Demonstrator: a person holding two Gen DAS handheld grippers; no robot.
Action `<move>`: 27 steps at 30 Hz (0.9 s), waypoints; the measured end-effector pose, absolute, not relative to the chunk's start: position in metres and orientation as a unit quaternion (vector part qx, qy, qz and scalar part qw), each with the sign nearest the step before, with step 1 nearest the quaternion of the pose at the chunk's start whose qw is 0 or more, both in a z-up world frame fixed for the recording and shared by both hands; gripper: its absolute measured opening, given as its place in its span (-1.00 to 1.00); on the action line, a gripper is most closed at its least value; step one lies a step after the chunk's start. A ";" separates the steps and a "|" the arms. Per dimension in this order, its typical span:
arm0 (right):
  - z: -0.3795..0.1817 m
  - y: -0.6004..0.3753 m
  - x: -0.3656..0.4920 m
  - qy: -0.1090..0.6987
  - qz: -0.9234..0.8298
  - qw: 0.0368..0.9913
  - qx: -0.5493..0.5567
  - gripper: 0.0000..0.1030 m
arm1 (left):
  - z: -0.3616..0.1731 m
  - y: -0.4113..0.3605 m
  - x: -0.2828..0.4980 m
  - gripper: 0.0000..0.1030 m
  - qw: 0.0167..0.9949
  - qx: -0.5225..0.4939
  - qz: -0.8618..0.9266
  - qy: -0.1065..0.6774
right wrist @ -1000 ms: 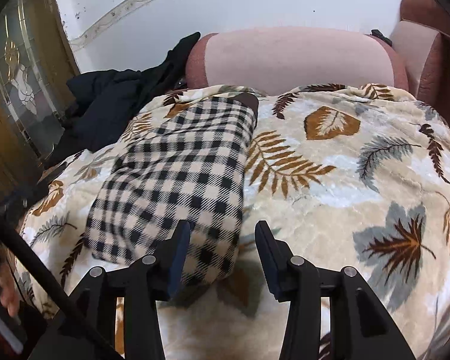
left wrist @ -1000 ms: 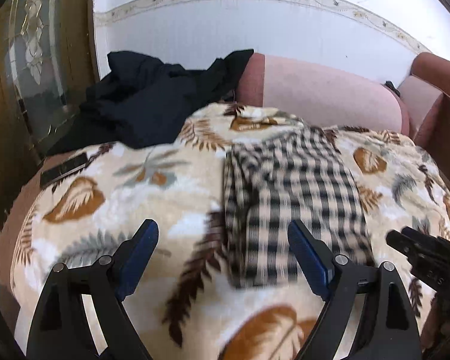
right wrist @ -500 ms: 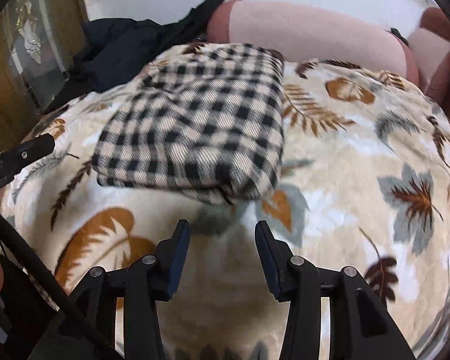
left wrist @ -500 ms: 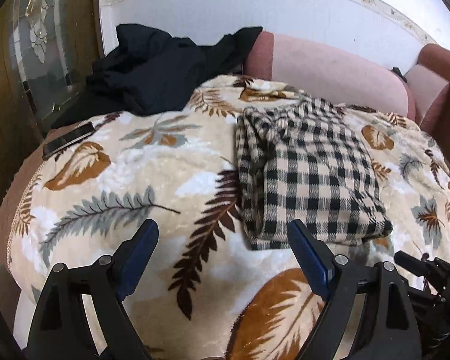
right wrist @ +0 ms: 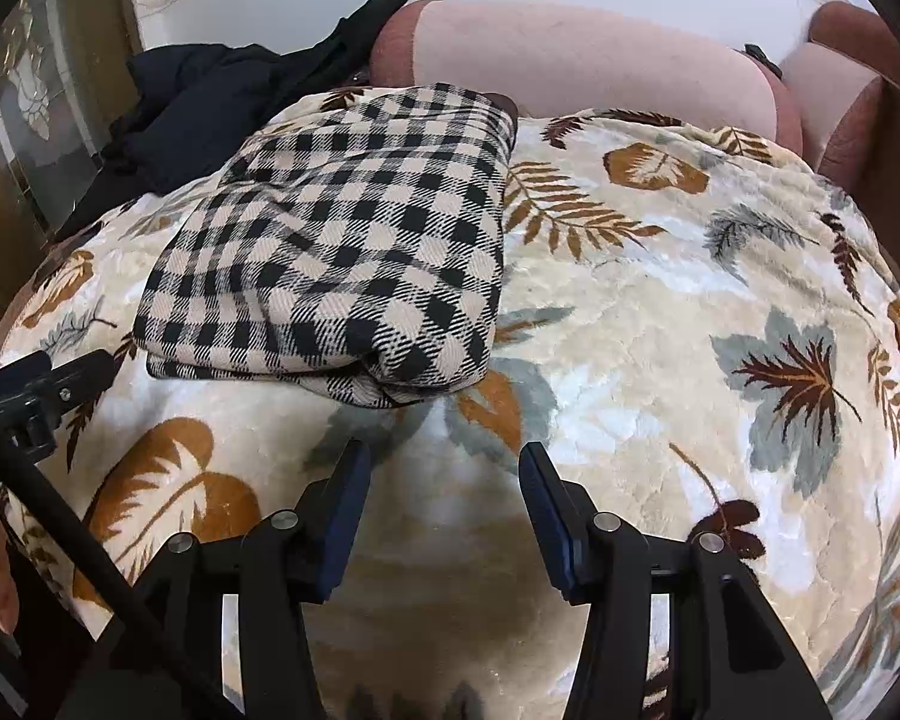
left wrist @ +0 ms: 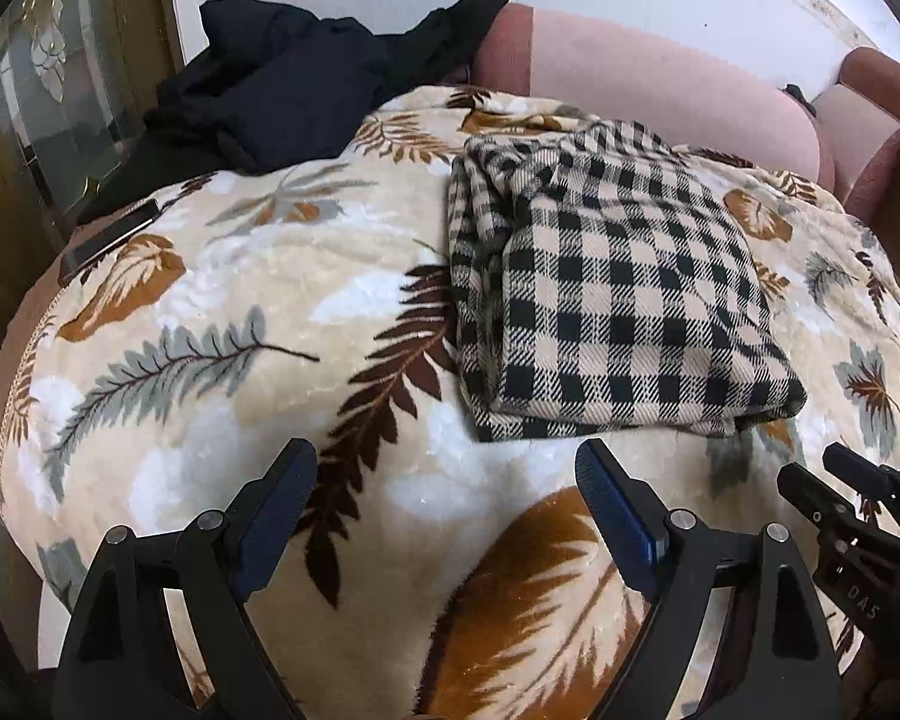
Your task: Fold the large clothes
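Note:
A black-and-beige checked garment (left wrist: 618, 294) lies folded into a thick rectangle on a leaf-patterned blanket (left wrist: 240, 312). It also shows in the right wrist view (right wrist: 342, 252). My left gripper (left wrist: 447, 474) is open and empty, short of the garment's near edge. My right gripper (right wrist: 441, 474) is open and empty, just short of the garment's near right corner. The right gripper's tip shows at the lower right of the left wrist view (left wrist: 840, 504).
A pile of black clothes (left wrist: 306, 72) lies at the back left against a pink sofa back (left wrist: 660, 84). A dark phone (left wrist: 108, 240) lies at the blanket's left edge. A glass-panelled wooden door (left wrist: 42, 120) stands on the left.
Both grippers have pulled back from the folded garment toward the blanket's near edge and risen. The garment lies still. Both grippers stay open.

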State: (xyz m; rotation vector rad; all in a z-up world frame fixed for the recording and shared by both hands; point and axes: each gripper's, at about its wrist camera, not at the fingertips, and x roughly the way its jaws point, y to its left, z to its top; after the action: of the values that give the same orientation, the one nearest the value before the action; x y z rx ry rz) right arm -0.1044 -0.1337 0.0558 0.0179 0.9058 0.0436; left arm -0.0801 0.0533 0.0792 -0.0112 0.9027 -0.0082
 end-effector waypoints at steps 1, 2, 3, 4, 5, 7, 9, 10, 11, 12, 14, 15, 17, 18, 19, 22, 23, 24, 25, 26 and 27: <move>0.056 -0.132 -0.105 0.437 0.021 0.899 0.003 0.12 | 0.078 0.053 -0.080 0.69 0.899 -0.005 -0.004 0.438; 0.055 -0.130 -0.106 0.435 0.020 0.900 -0.003 0.14 | 0.077 0.053 -0.080 0.69 0.898 -0.004 -0.004 0.440; 0.055 -0.129 -0.106 0.435 0.018 0.900 -0.008 0.14 | 0.076 0.053 -0.080 0.69 0.898 -0.004 -0.004 0.441; 0.055 -0.128 -0.106 0.435 0.017 0.900 -0.012 0.14 | 0.075 0.053 -0.080 0.69 0.897 -0.005 -0.004 0.442; 0.054 -0.128 -0.106 0.436 0.016 0.900 -0.013 0.14 | 0.075 0.053 -0.080 0.69 0.896 -0.005 -0.005 0.443; 0.054 -0.129 -0.105 0.439 0.015 0.899 -0.011 0.15 | 0.073 0.053 -0.080 0.69 0.895 -0.006 -0.008 0.446; 0.053 -0.130 -0.105 0.439 0.013 0.898 -0.009 0.15 | 0.071 0.052 -0.080 0.69 0.893 -0.005 -0.010 0.449; 0.053 -0.130 -0.105 0.439 0.011 0.898 -0.008 0.15 | 0.071 0.052 -0.080 0.69 0.893 -0.005 -0.011 0.451; 0.053 -0.131 -0.104 0.440 0.010 0.898 -0.008 0.15 | 0.070 0.051 -0.080 0.69 0.891 -0.005 -0.012 0.453; 0.053 -0.131 -0.104 0.440 0.008 0.898 -0.008 0.15 | 0.068 0.051 -0.080 0.69 0.890 -0.006 -0.014 0.457; 0.052 -0.133 -0.103 0.442 0.004 0.897 -0.007 0.17 | 0.065 0.050 -0.079 0.69 0.886 -0.009 -0.020 0.464; 0.052 -0.134 -0.103 0.443 0.003 0.897 -0.007 0.17 | 0.064 0.049 -0.079 0.69 0.884 -0.010 -0.022 0.467; 0.051 -0.135 -0.102 0.445 0.000 0.896 -0.005 0.17 | 0.061 0.047 -0.079 0.69 0.881 -0.009 -0.025 0.472; 0.051 -0.135 -0.102 0.446 -0.002 0.895 -0.004 0.17 | 0.060 0.046 -0.079 0.69 0.880 -0.008 -0.026 0.474; 0.050 -0.136 -0.102 0.447 -0.004 0.895 -0.004 0.17 | 0.059 0.047 -0.079 0.69 0.880 -0.007 -0.027 0.475; 0.049 -0.137 -0.101 0.448 -0.008 0.894 -0.003 0.18 | 0.056 0.044 -0.080 0.69 0.878 -0.004 -0.029 0.477; 0.049 -0.137 -0.100 0.449 -0.009 0.894 -0.003 0.18 | 0.055 0.043 -0.080 0.69 0.878 -0.003 -0.030 0.478; 0.049 -0.138 -0.100 0.449 -0.011 0.893 -0.002 0.19 | 0.055 0.043 -0.080 0.69 0.877 -0.003 -0.031 0.480; 0.048 -0.138 -0.099 0.449 -0.012 0.893 -0.002 0.19 | 0.054 0.042 -0.080 0.69 0.876 -0.003 -0.032 0.481; 0.048 -0.139 -0.099 0.450 -0.014 0.893 -0.001 0.19 | 0.053 0.041 -0.080 0.69 0.875 -0.004 -0.034 0.484; 0.048 -0.140 -0.099 0.450 -0.015 0.893 0.001 0.19 | 0.052 0.040 -0.080 0.69 0.873 -0.005 -0.037 0.486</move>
State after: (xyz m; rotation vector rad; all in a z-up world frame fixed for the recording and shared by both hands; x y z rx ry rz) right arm -0.0988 -0.1397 0.0478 0.0012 0.9341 -0.0303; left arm -0.0804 0.0404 0.0519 -0.0096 1.0163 -0.0764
